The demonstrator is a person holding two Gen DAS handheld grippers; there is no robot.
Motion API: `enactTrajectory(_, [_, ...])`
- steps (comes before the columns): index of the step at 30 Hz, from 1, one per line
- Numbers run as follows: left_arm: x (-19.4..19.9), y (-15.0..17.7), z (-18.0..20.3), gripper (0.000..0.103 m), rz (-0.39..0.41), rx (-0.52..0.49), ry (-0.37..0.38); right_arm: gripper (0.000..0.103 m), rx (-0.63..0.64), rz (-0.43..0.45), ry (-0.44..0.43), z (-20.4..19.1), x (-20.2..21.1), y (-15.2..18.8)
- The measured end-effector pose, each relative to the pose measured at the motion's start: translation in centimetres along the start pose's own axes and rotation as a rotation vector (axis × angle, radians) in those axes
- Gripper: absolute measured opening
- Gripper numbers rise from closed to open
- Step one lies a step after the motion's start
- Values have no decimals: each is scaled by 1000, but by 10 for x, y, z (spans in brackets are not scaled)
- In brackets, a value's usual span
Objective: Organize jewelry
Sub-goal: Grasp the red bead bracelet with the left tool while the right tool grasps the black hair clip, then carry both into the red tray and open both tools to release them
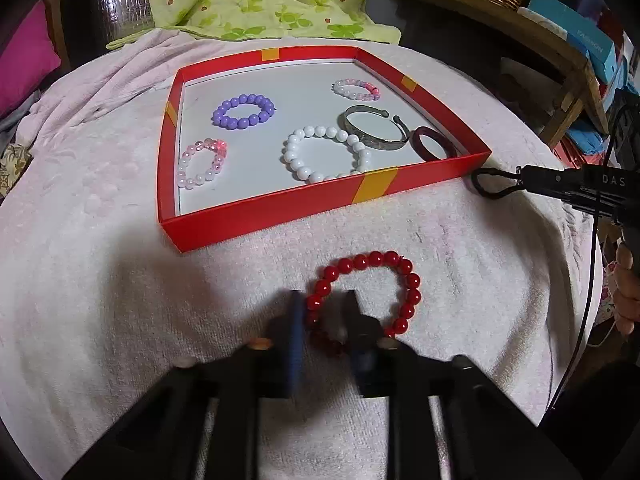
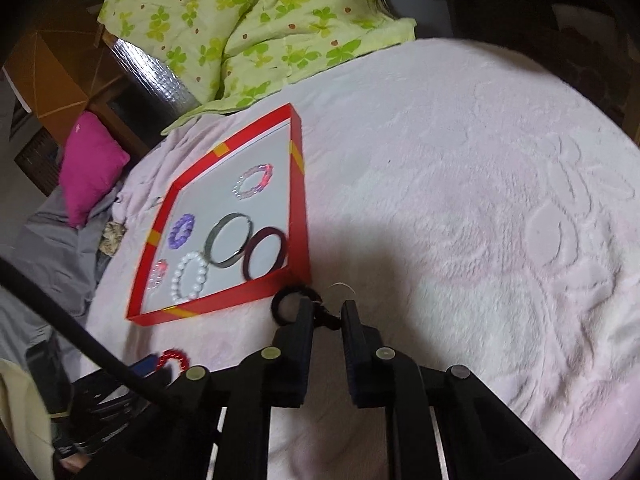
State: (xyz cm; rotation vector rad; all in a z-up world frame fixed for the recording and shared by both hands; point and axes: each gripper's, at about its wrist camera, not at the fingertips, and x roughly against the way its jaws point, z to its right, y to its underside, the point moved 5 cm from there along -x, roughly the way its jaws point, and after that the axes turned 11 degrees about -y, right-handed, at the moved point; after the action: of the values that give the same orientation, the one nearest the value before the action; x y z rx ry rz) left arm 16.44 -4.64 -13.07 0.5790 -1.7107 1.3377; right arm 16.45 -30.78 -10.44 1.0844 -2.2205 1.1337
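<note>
Left gripper (image 1: 323,312): I am closing my fingers (image 1: 297,344) on the near-left arc of the red bead bracelet (image 1: 404,280); beads are sitting between both fingers, with a narrow gap remaining.
Red bead bracelet: it is lying on the pink blanket (image 1: 120,280), just near of the red tray (image 1: 260,208), outside it.
Right gripper (image 2: 326,312): I am holding my fingers (image 2: 360,344) partly open; a black loop (image 2: 286,304) is lying at the tips, and I cannot tell whether the fingers are gripping it.
Black loop: it is resting on the blanket, touching or just beside the tray's near right corner.
Red tray: it is sitting on the bed, far of the red bead bracelet, and is holding six pieces.
Tray contents: purple bead bracelet (image 1: 244,111) far left; pale pink bead bracelet (image 1: 202,164) near left; white bead bracelet (image 1: 326,154) near centre; pink-and-white bead bracelet (image 1: 357,89) far right; silver cuff bangle (image 1: 374,130) right of centre; dark red bangle (image 1: 434,144) in the near right corner.
Green floral quilt (image 1: 256,0): it is lying at the far end of the bed.
</note>
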Motion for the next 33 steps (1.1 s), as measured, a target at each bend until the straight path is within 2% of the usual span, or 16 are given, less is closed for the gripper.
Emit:
enactTrajectory(1, [0,0,1,10,1,-3,4,16,-7,-9,-13,-1,-1,1])
enactTrajectory(6, [9,-1,5,10,30,-20,14,16,-22,-49,-66,-13,-7,9])
enactTrajectory(12, [34,-8,-3,10,99,8,24,16,13,-68,-98,-34,-14,16])
enactTrajectory(23, [71,-18,-15,10,186,58,60,16,94,-42,-160,-70,-16,17])
enactTrajectory(29, [89,-30,-15,10,251,84,97,16,110,6,-193,-82,-13,10])
enactTrajectory(33, [97,-41,-14,10,298,101,93,16,115,32,-189,-87,-15,5])
